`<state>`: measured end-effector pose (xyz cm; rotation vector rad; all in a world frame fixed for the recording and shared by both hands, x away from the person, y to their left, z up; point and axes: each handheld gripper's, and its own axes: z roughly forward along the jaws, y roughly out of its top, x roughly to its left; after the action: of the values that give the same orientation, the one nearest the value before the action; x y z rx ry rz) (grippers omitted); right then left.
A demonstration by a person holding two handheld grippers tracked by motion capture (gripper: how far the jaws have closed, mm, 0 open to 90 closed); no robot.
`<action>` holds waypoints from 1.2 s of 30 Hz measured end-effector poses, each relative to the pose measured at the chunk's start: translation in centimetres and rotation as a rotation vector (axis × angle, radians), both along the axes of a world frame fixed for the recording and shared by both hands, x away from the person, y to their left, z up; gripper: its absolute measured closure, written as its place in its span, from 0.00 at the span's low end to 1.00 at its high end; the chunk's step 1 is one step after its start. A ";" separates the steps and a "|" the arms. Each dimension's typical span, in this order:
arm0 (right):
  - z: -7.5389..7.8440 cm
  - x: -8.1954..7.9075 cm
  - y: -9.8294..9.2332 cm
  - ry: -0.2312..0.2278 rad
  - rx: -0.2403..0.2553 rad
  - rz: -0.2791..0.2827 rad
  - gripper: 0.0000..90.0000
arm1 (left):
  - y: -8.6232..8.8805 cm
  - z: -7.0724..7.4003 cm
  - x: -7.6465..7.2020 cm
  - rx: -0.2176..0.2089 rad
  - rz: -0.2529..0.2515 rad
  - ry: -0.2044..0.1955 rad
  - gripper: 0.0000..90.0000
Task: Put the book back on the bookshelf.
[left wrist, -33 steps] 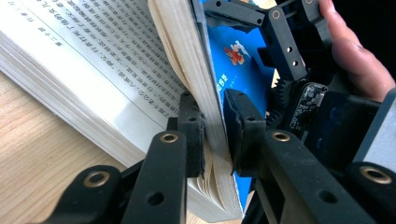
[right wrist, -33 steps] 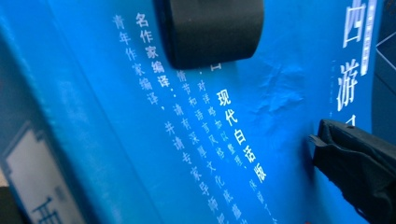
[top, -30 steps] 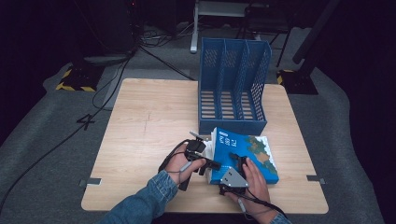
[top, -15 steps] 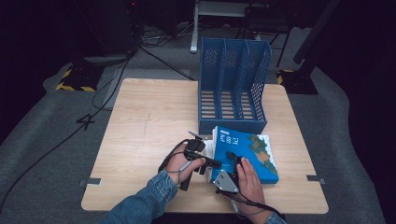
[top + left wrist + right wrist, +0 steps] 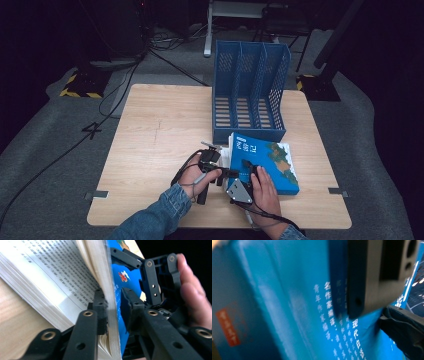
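Between the jaws of the left gripper point(image 5: 113, 315), front cover plus a thin sheaf of pages of the blue book point(image 5: 116, 300), lifted off the rest of the page block, which fans open on the far side of one jaw. The jaws have just been opening a little; one pad touches the pages, the other stands just off the cover, so no clamp now. Just past those jaws, the right gripper point(image 5: 160, 285) with a hand on it. In the right gripper view, blue cover with white print directly against its jaws point(image 5: 384, 310); whether they are apart or together cannot be told. High view: left gripper point(image 5: 212, 167) at the book's point(image 5: 265, 160) near left edge, right gripper point(image 5: 245, 182) on its near cover. Book lies on the bench point(image 5: 160, 130), touching or just short of the blue file rack point(image 5: 250, 95) standing beyond the jaws.
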<state>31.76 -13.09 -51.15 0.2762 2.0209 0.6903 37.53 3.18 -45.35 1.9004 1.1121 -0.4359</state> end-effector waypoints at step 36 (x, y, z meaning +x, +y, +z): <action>0.7 1.3 0.5 0.085 -0.156 0.013 0.44 | 4.3 0.5 1.1 -0.024 0.040 -0.169 0.53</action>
<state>33.04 -12.63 -50.44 0.2042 2.1466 0.5327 38.60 7.47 -44.86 1.8543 1.0270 -0.2602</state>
